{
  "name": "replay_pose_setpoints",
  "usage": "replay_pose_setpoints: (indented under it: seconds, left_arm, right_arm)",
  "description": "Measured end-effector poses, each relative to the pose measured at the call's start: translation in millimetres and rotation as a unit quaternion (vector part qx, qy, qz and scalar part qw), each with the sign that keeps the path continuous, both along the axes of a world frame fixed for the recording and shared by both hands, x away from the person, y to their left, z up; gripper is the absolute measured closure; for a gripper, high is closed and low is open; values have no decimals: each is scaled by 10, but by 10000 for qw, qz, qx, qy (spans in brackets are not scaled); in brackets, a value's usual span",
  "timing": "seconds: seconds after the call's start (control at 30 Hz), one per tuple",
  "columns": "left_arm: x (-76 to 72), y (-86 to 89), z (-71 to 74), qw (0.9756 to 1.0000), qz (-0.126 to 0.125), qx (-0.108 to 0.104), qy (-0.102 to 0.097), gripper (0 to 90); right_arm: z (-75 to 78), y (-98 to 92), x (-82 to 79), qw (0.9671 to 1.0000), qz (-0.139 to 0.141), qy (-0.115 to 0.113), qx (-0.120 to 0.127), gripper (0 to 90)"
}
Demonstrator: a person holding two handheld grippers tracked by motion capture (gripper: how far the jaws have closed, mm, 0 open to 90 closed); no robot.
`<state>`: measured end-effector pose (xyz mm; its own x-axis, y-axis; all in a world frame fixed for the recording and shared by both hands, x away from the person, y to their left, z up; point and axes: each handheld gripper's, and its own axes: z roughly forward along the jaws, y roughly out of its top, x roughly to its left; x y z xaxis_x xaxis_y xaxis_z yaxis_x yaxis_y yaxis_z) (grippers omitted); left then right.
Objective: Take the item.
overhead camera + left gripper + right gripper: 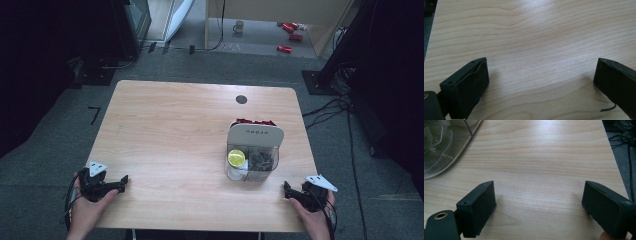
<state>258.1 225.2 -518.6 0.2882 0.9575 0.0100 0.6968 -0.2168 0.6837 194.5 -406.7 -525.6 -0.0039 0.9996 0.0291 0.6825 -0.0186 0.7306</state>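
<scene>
Clear container (251, 157) holds a yellowish, perhaps round, blurred item (236, 158).

Black claws (120, 186) (grey three-cornered plates on top) trail dark cables.

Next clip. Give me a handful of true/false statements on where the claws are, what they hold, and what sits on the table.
1. Both claws are open with nothing between the jaws. True: the left claw and the right claw show only bare wood in the gap.
2. The clear container sits on the left half of the table. False: it sits on the right half, nearer the right claw.
3. A yellow-green round thing lies inside the container. True.
4. The left claw is touching the container. False: it rests at the near left edge, far from it.
5. A mug stands on the table. False: it stands on the floor beyond the table.
</scene>
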Motion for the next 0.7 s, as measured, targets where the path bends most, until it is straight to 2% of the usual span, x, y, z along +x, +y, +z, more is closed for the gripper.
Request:
replay_pose_setpoints:
  seconds: [0.1, 0.23, 0.3, 0.33, 0.37, 0.4, 0.43, 0.47, 0.53, 0.57, 0.63, 0.67, 0.7]
  left_arm:
    - [0, 0, 0, 10000, 2, -1, 0, 2]
    - [-8, -4, 2, 10000, 32, 9, -4, 5]
    - [-13, -7, 6, 10000, 54, 21, 9, 6]
    - [-20, -9, 12, 10000, 70, 57, 7, 6]
    - [-51, -13, 42, 9995, 208, 186, -129, 84]
    - [-51, -13, 42, 9995, 208, 186, -129, 139]
    - [-65, -18, 69, 9991, 315, 197, -180, 139]
    - [-70, -23, 117, 9994, 285, 20, -181, 157]
    - [-75, -39, 154, 9994, 273, -50, -203, 162]
    - [-79, -77, 204, 9993, 259, -125, -243, 176]
    - [-69, -132, 260, 9989, 219, -295, -288, 235]
    - [-69, -132, 260, 9989, 219, -295, -288, 247]
    - [-40, -194, 313, 9979, 146, -552, -300, 275]
  right_arm:
    - [1, -3, -5, 10000, -40, -36, 4, 152]
    - [25, -2, -58, 9999, 49, -146, 31, 350]
    - [60, 5, -82, 9998, 107, -175, 50, 407]
    - [60, 5, -82, 9998, 107, -175, 50, 407]
    - [153, 17, -110, 9993, 182, -324, 104, 490]
    - [153, 17, -110, 9993, 182, -324, 104, 490]
    - [193, 20, -114, 9989, 214, -392, 148, 527]
    - [301, 44, -109, 9977, 257, -556, 289, 564]
    - [351, 62, -97, 9971, 305, -606, 333, 579]
    - [452, 122, -59, 9959, 432, -708, 356, 606]
    - [526, 162, -14, 9947, 510, -801, 404, 620]
    - [526, 162, -14, 9947, 510, -801, 404, 620]
    - [616, 206, 56, 9929, 545, -932, 496, 636]
